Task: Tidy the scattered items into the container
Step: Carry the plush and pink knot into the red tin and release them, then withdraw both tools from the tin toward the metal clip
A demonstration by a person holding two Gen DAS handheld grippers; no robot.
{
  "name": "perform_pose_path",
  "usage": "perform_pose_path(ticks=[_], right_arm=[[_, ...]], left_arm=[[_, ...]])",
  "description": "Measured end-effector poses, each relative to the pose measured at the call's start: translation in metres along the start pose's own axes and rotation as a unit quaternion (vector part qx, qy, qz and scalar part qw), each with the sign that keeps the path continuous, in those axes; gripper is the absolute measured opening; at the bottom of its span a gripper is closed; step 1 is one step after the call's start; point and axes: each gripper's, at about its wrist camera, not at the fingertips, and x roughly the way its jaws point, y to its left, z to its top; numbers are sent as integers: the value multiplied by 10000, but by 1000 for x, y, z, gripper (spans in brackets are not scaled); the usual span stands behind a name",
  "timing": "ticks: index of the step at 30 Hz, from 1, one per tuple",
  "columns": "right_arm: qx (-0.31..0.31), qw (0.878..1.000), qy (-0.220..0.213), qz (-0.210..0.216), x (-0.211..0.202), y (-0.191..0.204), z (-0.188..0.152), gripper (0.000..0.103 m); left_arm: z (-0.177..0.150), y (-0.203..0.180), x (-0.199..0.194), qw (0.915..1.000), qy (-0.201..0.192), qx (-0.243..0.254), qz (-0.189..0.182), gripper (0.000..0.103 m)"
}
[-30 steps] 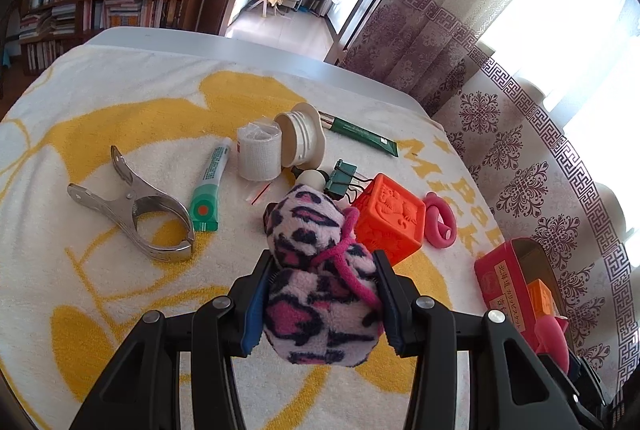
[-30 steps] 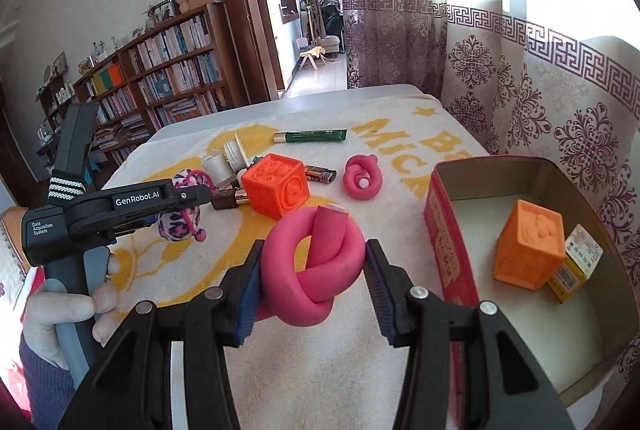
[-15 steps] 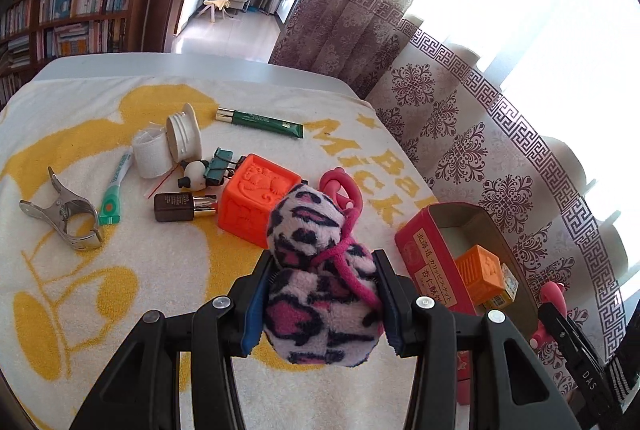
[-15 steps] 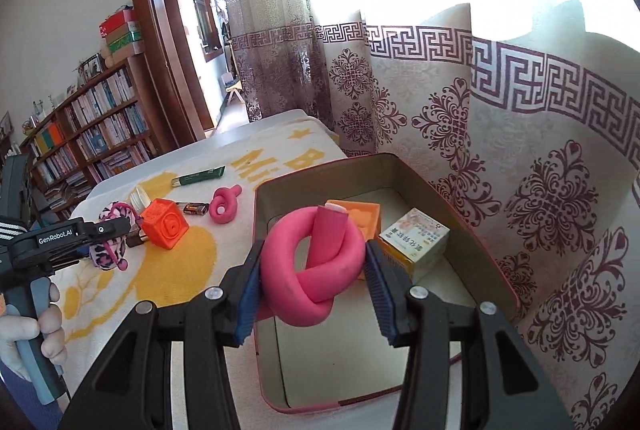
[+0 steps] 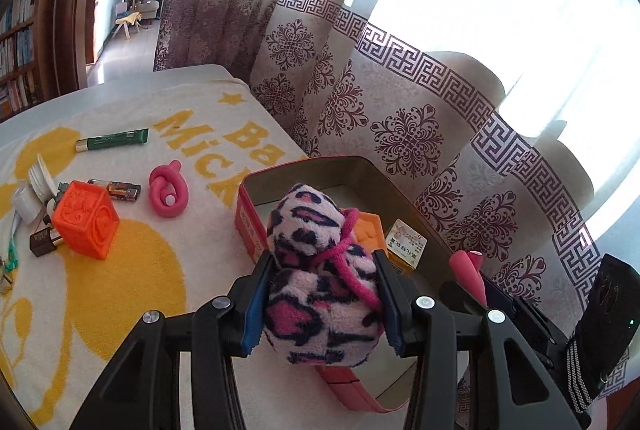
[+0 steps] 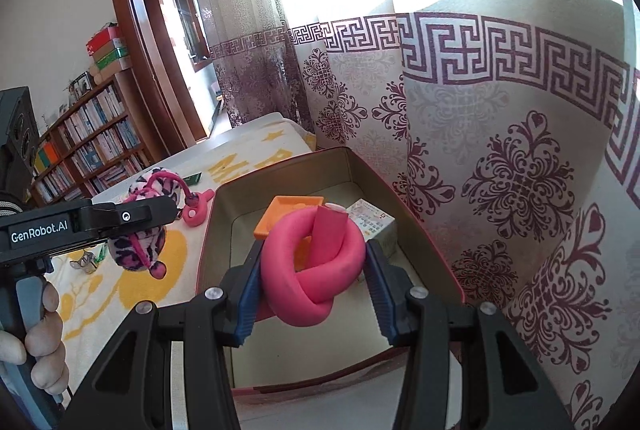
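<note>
My left gripper [image 5: 320, 294] is shut on a pink leopard-print plush pouch [image 5: 320, 278] and holds it above the near left wall of the red tin box [image 5: 248, 214]. My right gripper [image 6: 312, 286] is shut on a pink knotted foam ring [image 6: 312, 262] and holds it over the open box [image 6: 420, 230]. Inside the box lie an orange block [image 6: 286, 214] and a small white carton [image 6: 370, 220]. The left gripper with the pouch [image 6: 140, 226] also shows in the right wrist view, left of the box.
On the yellow-and-white towel [image 5: 132, 270] lie an orange cube [image 5: 86, 224], a second pink knotted ring [image 5: 168, 190], a green tube [image 5: 112, 140], a lighter [image 5: 118, 189], a small brown bottle [image 5: 42, 242] and white caps [image 5: 34, 190]. Patterned curtains [image 5: 400, 134] hang right behind the box.
Both grippers have moved right toward the box with their loads. The right one is now over the box interior, the left one at its near wall.
</note>
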Motion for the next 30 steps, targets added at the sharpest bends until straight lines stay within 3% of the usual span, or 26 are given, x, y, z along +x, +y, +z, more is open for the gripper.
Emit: perform_pose_path(ticks=[5, 9, 11, 22, 24, 30], right_arm=[[-33, 10000, 1, -22, -2, -8, -2, 53], [46, 9999, 101, 105, 5, -13, -3, 60], [148, 9997, 99, 141, 6, -17, -4, 70], [189, 9997, 78, 159, 4, -14, -5, 78], [193, 9996, 86, 173, 5, -12, -4, 79], [207, 9995, 106, 217, 4, -6, -3, 80]], left_arm=[[5, -26, 15, 9996, 152, 213, -125, 51], [5, -26, 23, 9991, 342, 13, -244, 75], [5, -24, 23, 9993, 317, -34, -184, 75], [1, 1, 18, 9989, 259, -373, 77, 76], [0, 6, 16, 9987, 216, -464, 85, 93], [-1, 25, 6, 9969, 30, -759, 183, 95]])
